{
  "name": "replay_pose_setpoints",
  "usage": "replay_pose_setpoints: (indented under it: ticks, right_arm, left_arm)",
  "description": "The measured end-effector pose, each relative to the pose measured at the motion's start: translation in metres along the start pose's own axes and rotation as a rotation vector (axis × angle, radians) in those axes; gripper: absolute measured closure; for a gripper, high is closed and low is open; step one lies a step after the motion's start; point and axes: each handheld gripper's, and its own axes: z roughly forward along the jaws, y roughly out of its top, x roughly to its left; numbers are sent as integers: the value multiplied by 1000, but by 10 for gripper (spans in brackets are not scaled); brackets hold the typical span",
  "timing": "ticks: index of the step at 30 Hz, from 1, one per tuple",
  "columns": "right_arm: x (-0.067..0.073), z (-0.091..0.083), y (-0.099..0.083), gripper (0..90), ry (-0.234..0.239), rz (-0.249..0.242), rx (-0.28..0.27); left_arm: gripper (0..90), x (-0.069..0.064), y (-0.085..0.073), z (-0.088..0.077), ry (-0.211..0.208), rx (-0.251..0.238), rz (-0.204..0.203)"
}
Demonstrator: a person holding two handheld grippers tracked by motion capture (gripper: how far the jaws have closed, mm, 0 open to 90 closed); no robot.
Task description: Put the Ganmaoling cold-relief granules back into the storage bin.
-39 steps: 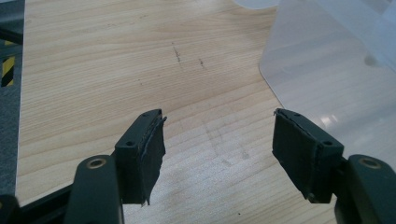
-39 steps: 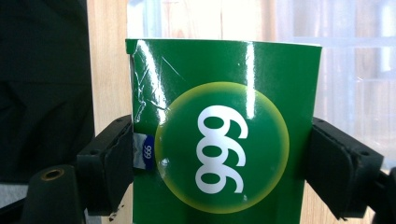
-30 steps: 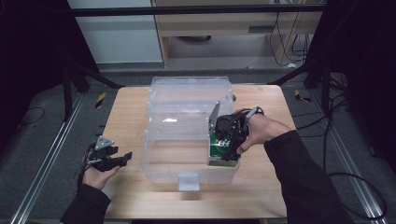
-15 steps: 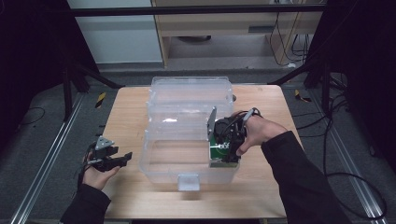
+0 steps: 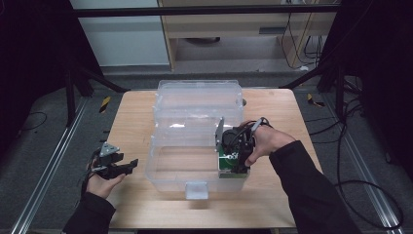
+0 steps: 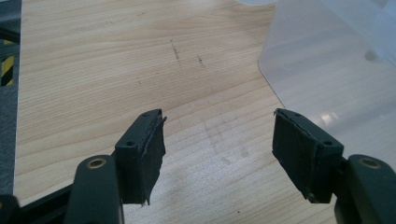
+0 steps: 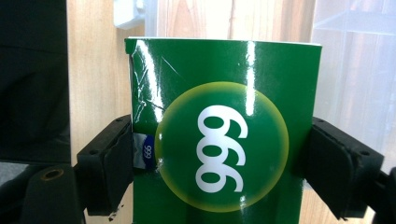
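Right gripper clamped on a green box, one pad on each narrow side; the box stands upright in the front right corner of the clear plastic bin, low inside it, near the bin's right wall and front wall. Left gripper empty, jaws spread wide, hovering over bare wooden table just left of the bin. Risks, as I judge them: the glossy carton is already creased at its upper left corner in the right gripper view, so a harder squeeze could crush it; a loose grip could let it slip or tip once lifted or let go. The gripper body sits tight against the right wall, so a sideways pull may catch the rim and drag the light bin, which nothing steadies. The bin's open lid lies behind, blocking a backward exit. Open room: straight up out of the bin, and leftward inside it, where the floor looks bare. The front latch tab overhangs toward the table edge; a shove forward could push the bin off.
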Motion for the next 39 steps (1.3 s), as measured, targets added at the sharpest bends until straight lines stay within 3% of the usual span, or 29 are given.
replay_pose_setpoints:
  ticks: [13,23,39]
  right_arm:
    - [-3,15,0,176,1,-9,18]
    - [-4,26,1,174,14,14,35]
    - [-5,40,-6,172,22,40,4]
  left_arm:
    - [334,0,0,1,-1,7,3]
    - [334,0,-1,1,-1,6,0]
    - [334,0,-1,1,0,12,5]
